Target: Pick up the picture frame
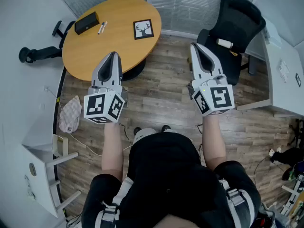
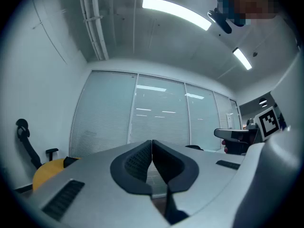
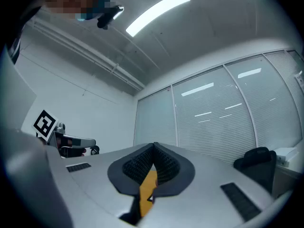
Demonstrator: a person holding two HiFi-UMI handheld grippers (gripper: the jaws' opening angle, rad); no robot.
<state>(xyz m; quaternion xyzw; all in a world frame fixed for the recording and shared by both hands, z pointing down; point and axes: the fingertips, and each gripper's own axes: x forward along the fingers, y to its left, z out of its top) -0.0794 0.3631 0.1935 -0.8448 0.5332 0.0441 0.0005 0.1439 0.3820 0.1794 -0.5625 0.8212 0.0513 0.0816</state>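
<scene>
1. Picture frame (image 1: 143, 29) is lying flat on the far right of the tabletop (image 1: 83, 49), untouched.
2. Left gripper (image 1: 112, 56) is hovering by the near edge, its fingers (image 2: 135, 161) pressed together and empty.
3. Right gripper (image 1: 195, 46) is hovering over the floor (image 1: 161, 89), its fingers (image 3: 166, 167) also pressed together.
4. Approach is just beginning; next, one gripper needs to spread and reach farther.

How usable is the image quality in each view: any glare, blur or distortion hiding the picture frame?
Head view: evenly lit, sharp, slight bending at the edges; the black-framed deer picture on the round orange wooden table reads clearly. Left gripper view: heavy fisheye, dark corners, long ceiling light strip blown out. Right gripper view: likewise.
</scene>
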